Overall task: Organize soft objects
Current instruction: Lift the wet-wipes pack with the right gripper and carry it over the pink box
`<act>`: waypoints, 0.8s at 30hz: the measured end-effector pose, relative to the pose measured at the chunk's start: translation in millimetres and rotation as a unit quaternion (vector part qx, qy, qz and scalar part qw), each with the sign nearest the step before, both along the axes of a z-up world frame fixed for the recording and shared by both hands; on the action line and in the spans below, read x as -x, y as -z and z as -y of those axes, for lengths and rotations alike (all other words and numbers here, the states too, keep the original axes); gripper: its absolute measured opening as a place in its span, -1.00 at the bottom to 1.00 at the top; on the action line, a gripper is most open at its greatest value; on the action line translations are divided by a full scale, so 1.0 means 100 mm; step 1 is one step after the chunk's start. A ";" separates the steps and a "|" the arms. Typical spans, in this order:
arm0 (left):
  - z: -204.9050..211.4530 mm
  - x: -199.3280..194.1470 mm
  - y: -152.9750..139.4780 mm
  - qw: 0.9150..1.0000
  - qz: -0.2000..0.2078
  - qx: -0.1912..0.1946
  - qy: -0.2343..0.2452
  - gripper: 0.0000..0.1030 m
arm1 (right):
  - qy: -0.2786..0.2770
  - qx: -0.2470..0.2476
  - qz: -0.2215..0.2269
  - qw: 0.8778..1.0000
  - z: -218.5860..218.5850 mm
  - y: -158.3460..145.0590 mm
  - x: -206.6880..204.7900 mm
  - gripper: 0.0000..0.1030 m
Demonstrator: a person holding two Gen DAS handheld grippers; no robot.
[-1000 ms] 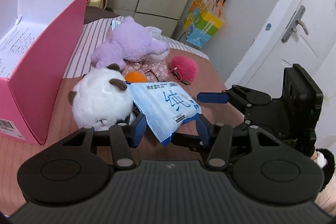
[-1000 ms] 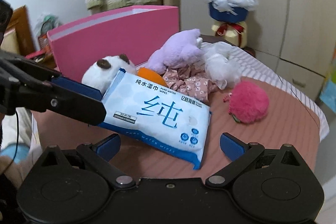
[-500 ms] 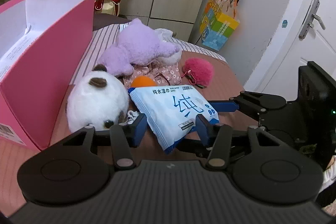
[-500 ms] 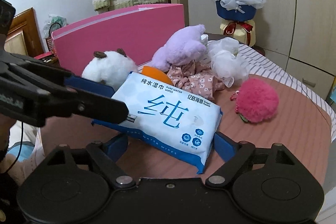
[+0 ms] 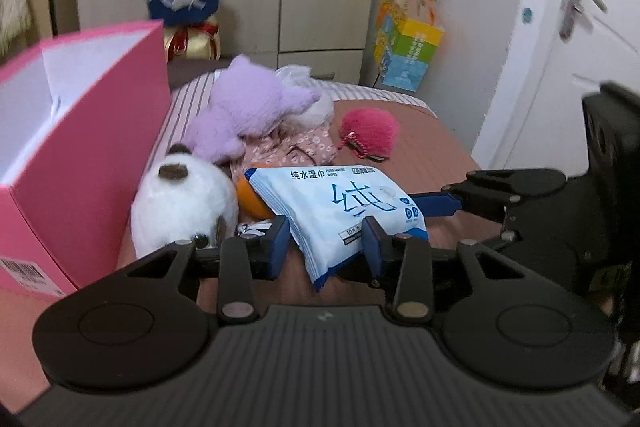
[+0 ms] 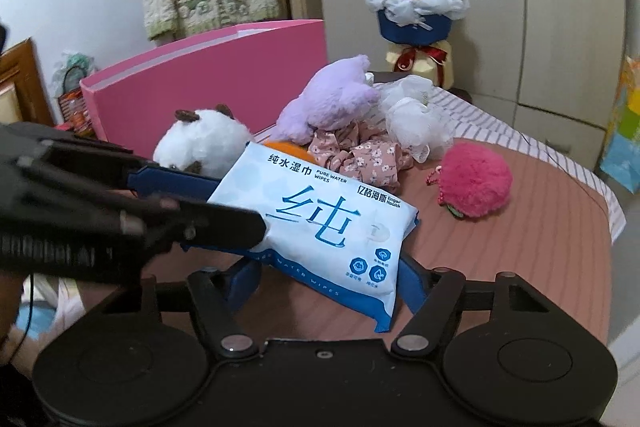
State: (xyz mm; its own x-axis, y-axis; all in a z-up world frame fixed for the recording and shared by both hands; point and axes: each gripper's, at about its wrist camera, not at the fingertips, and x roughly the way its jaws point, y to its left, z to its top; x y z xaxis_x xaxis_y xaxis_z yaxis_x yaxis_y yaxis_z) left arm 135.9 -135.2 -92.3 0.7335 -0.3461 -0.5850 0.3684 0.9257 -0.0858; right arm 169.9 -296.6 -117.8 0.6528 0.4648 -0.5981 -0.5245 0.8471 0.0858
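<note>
A blue-and-white pack of wet wipes (image 5: 344,211) (image 6: 320,223) is held above the brown table. My left gripper (image 5: 324,247) is shut on its near end. My right gripper (image 6: 328,279) also clamps the pack, from the other side; it shows in the left wrist view (image 5: 444,205). Behind the pack lie a white plush (image 5: 184,203) (image 6: 204,143), a purple plush (image 5: 248,107) (image 6: 324,99), an orange ball (image 5: 248,199), a floral cloth (image 6: 360,155), a white mesh puff (image 6: 412,119) and a pink pompom (image 5: 370,133) (image 6: 474,179).
An open pink box (image 5: 80,131) (image 6: 208,75) stands at the left of the table. A flower bouquet (image 6: 416,7) stands behind the table. A colourful paper bag (image 5: 408,55) hangs by the white door. The table edge (image 6: 600,275) runs on the right.
The right gripper has closed in on the wipes pack from open. Both grippers and the pack have risen and shifted slightly; the plush toys have not moved.
</note>
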 end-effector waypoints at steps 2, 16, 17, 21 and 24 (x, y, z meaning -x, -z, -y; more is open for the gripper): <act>-0.03 0.04 -0.05 1.000 -0.001 0.002 0.008 -0.26 | 0.010 -0.002 -0.003 1.000 -0.02 -0.04 0.06 0.46; -0.40 0.35 -0.22 0.997 -0.052 0.019 0.057 -0.26 | 0.038 0.020 -0.021 0.999 -0.30 -0.20 0.55 0.49; -0.43 0.38 -0.23 0.997 -0.054 0.018 0.060 -0.26 | 0.036 0.027 -0.020 0.999 -0.35 -0.21 0.60 0.49; -0.58 0.54 -0.31 0.996 -0.061 0.016 0.069 -0.26 | 0.037 0.035 -0.019 0.999 -0.47 -0.27 0.78 0.49; -0.72 0.66 -0.39 0.995 -0.066 0.015 0.075 -0.26 | 0.037 0.043 -0.013 0.998 -0.60 -0.34 0.93 0.49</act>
State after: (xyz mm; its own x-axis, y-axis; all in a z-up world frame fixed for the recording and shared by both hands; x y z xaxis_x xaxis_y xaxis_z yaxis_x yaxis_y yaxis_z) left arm 69.6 -63.2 -53.4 0.5893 -0.4648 -0.6608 0.4855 0.8575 -0.1702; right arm 76.5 -236.6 -84.0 0.6665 0.3627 -0.6514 -0.4593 0.8879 0.0245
